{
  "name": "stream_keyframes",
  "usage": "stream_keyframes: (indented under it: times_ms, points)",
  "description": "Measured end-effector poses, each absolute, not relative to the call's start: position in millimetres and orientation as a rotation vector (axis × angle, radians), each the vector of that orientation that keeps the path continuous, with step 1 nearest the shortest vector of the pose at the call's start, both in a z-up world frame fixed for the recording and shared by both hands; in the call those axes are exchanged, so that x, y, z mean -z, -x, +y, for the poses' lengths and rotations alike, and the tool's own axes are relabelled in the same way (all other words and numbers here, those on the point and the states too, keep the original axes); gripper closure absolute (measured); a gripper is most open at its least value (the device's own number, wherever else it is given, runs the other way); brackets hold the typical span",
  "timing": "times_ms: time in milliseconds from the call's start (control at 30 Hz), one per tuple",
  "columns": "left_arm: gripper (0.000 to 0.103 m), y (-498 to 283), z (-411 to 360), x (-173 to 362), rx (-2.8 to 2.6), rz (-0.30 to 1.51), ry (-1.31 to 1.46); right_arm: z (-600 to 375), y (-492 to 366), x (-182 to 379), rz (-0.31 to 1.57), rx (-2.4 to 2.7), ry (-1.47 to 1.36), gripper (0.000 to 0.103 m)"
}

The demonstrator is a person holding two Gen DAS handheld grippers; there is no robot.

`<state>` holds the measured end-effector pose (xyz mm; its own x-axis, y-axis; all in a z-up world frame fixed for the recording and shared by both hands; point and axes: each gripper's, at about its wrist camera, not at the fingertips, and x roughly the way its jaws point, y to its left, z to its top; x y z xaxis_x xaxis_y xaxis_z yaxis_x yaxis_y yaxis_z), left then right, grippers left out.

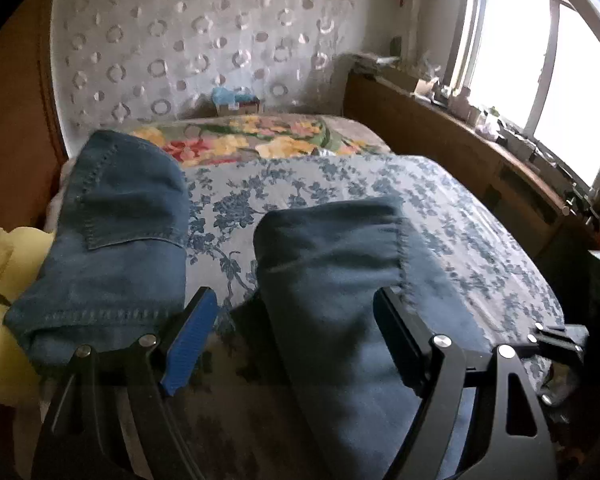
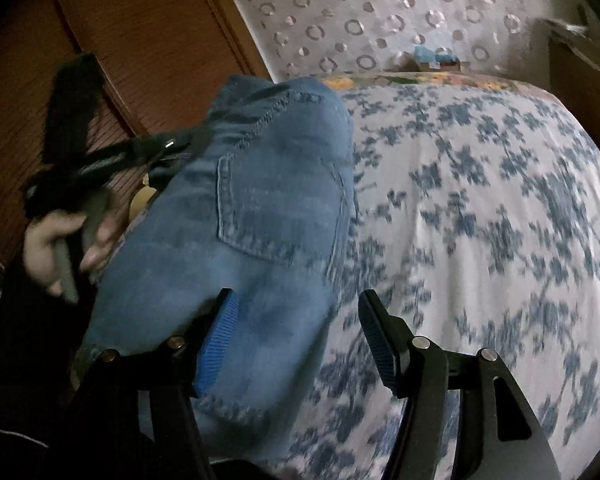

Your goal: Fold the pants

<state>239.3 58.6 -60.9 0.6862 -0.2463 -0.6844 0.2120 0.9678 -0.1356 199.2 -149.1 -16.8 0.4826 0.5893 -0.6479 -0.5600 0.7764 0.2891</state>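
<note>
1. Jeans (image 2: 268,208) lie on the bed's floral sheet (image 2: 480,200), near its left edge; back pocket faces up, long axis runs from the camera toward the headboard (image 1: 204,40).
2. Left gripper (image 1: 296,312): jaws wide, denim between them, pads not pressing.
3. Right gripper (image 2: 296,316): jaws apart, left pad on denim, no clamp visible.
4. Left hand (image 2: 68,240) holds its handle beside the jeans.
</note>
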Motion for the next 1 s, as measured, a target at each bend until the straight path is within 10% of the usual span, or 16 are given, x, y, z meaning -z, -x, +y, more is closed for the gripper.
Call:
stream_keyframes:
  times_ms: [833,1000]
  points:
    - [0.014,-273,75,111,0.366,0.954,0.214,-139,-175,18,0.858,-0.744,-0.025,0.038]
    - [0.043,-276,74,111,0.438,0.962,0.318,-144,-183,27,0.884,-0.781,-0.093,0.039]
